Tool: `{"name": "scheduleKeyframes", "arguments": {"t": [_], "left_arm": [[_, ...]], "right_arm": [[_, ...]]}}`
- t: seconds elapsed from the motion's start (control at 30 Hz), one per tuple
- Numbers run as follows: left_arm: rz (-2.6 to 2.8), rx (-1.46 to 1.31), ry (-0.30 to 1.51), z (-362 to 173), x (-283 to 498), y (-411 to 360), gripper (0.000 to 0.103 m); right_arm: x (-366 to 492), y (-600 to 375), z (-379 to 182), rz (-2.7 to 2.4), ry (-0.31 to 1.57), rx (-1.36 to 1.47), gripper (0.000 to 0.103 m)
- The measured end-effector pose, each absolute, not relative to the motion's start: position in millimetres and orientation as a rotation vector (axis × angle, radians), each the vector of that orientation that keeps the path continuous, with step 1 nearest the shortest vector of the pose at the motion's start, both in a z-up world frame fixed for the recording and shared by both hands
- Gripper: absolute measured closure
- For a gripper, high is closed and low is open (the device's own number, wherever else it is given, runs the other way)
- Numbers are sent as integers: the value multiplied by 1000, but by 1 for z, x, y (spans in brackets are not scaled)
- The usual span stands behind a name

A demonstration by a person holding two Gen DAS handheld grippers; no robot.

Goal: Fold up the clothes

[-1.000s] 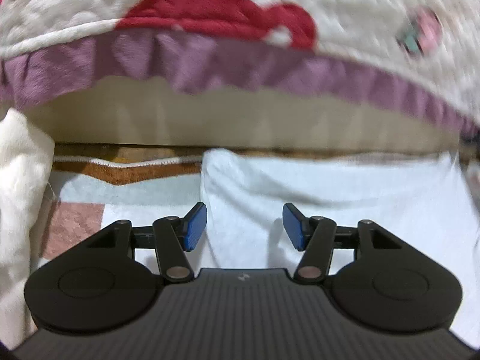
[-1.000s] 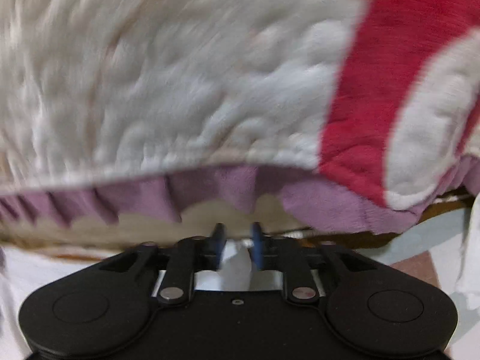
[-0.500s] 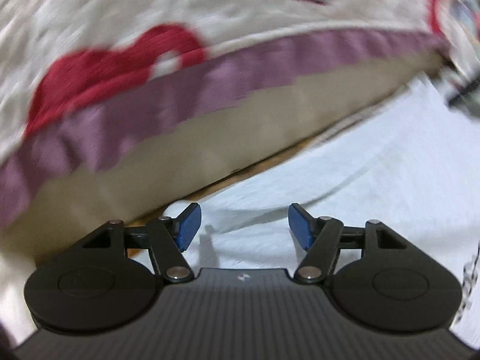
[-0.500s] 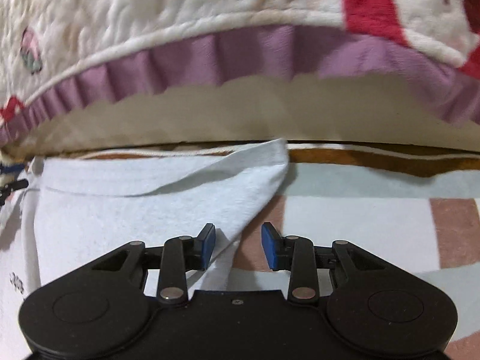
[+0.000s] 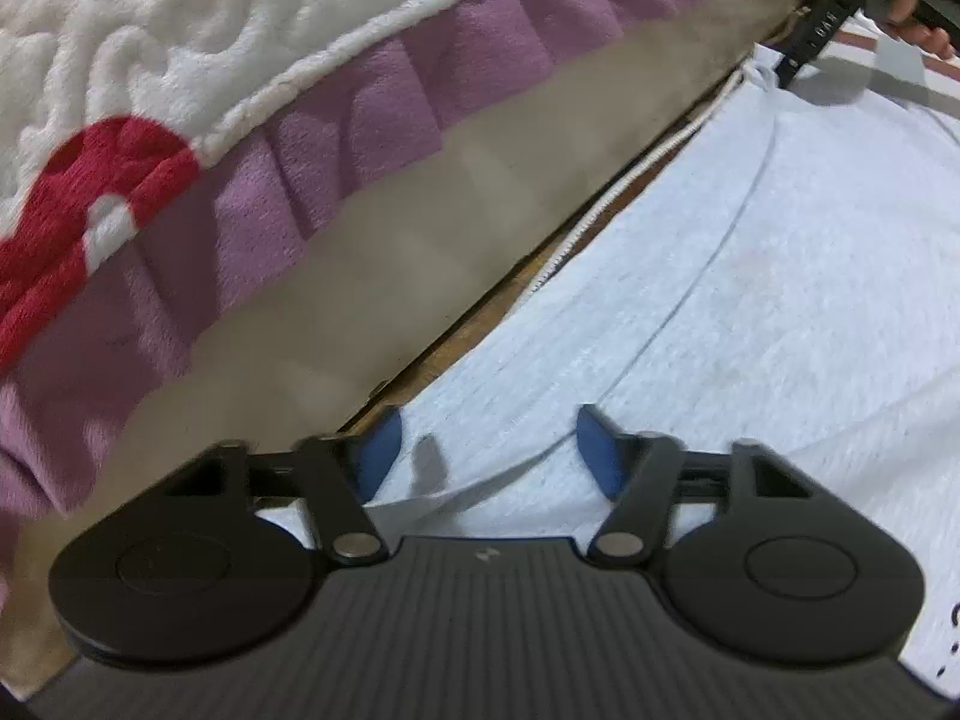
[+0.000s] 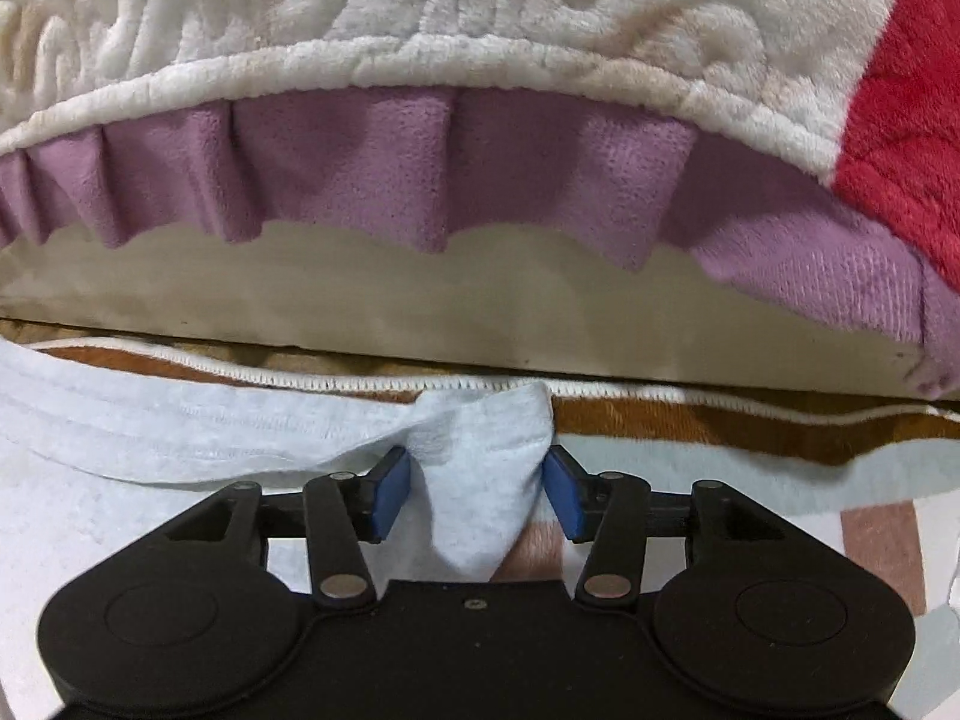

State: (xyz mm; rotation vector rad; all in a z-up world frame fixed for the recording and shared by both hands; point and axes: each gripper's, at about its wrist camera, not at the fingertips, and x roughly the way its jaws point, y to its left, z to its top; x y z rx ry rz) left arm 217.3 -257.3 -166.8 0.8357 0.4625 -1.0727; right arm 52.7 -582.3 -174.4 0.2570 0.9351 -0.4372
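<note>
Your right gripper (image 6: 477,483) had its jaws opening around a bunched corner of the pale shirt (image 6: 486,480); half a second earlier that corner lay just left of narrower jaws, so you were lined up to pinch it. Your left gripper (image 5: 483,450) had jaws closing, half open, nothing pinched, over flat shirt cloth beside the hem, rolled over since a second ago. The shirt lay spread on the mat (image 6: 750,468) against the blanket's purple frill (image 6: 372,168). Fold not yet started, by my read.
</note>
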Motion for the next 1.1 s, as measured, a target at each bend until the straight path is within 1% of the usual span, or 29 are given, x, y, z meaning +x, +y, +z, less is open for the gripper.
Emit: {"name": "scheduleKeyframes", "arguments": {"t": [0.03, 0.1, 0.2, 0.3, 0.33, 0.37, 0.4, 0.43, 0.47, 0.5, 0.53, 0.57, 0.6, 0.63, 0.67, 0.7, 0.73, 0.77, 0.83, 0.87, 0.9, 0.93, 0.97, 1.0, 1.03, 1.07, 1.1], "left_arm": [[-972, 861, 423, -164, 216, -261, 101], [-846, 822, 364, -153, 217, -261, 103], [-771, 723, 399, -141, 229, -258, 103], [-726, 695, 411, -143, 239, -254, 103], [-752, 675, 425, -144, 241, -250, 102], [-792, 645, 446, -145, 242, -245, 97], [-822, 621, 467, -146, 244, -241, 96], [-822, 616, 487, -148, 244, -238, 91], [-815, 618, 509, -151, 245, -236, 76], [-803, 617, 524, -154, 246, -234, 57], [-788, 609, 534, -157, 248, -231, 53], [-781, 598, 550, -158, 249, -229, 50], [-775, 587, 565, -160, 251, -228, 45], [-765, 576, 581, -162, 253, -226, 40], [-749, 562, 596, -164, 255, -226, 30], [-739, 547, 604, -165, 257, -226, 27], [-739, 539, 608, -166, 257, -226, 27], [-764, 548, 600, -166, 255, -227, 31], [-818, 573, 588, -166, 251, -230, 53], [-854, 606, 597, -164, 247, -234, 95], [-877, 638, 597, -162, 242, -238, 100], [-868, 668, 574, -161, 236, -241, 100], [-860, 694, 540, -158, 229, -243, 100], [-850, 693, 483, -153, 224, -243, 100], [-828, 657, 439, -147, 223, -241, 100], [-809, 615, 415, -141, 223, -239, 100], [-801, 557, 439, -137, 228, -237, 100]], "right_arm": [[51, -584, -175, -439, 928, 267, 48], [47, -588, -175, -440, 906, 305, 48], [39, -597, -175, -447, 863, 381, 48], [30, -608, -173, -448, 796, 481, 48], [30, -608, -171, -442, 791, 467, 49], [29, -606, -170, -435, 790, 442, 56], [29, -605, -168, -428, 790, 417, 70], [29, -604, -167, -421, 789, 392, 78], [29, -603, -166, -413, 788, 367, 98], [28, -602, -164, -406, 788, 342, 99], [27, -600, -162, -397, 764, 335, 99], [24, -599, -159, -387, 737, 332, 99], [22, -597, -157, -378, 709, 329, 99], [22, -596, -155, -377, 699, 323, 99], [22, -595, -154, -378, 694, 315, 99], [22, -593, -153, -380, 689, 308, 100], [23, -594, -152, -375, 689, 301, 100], [23, -594, -151, -379, 697, 296, 100], [20, -596, -151, -393, 717, 291, 100], [23, -594, -154, -398, 726, 293, 99], [33, -591, -158, -399, 733, 298, 99], [43, -587, -162, -399, 740, 303, 99], [44, -588, -165, -397, 741, 319, 96], [44, -589, -168, -379, 751, 353, 89], [44, -591, -172, -359, 764, 391, 79], [43, -590, -176, -346, 773, 408, 56], [42, -588, -181, -335, 782, 422, 52]]}}
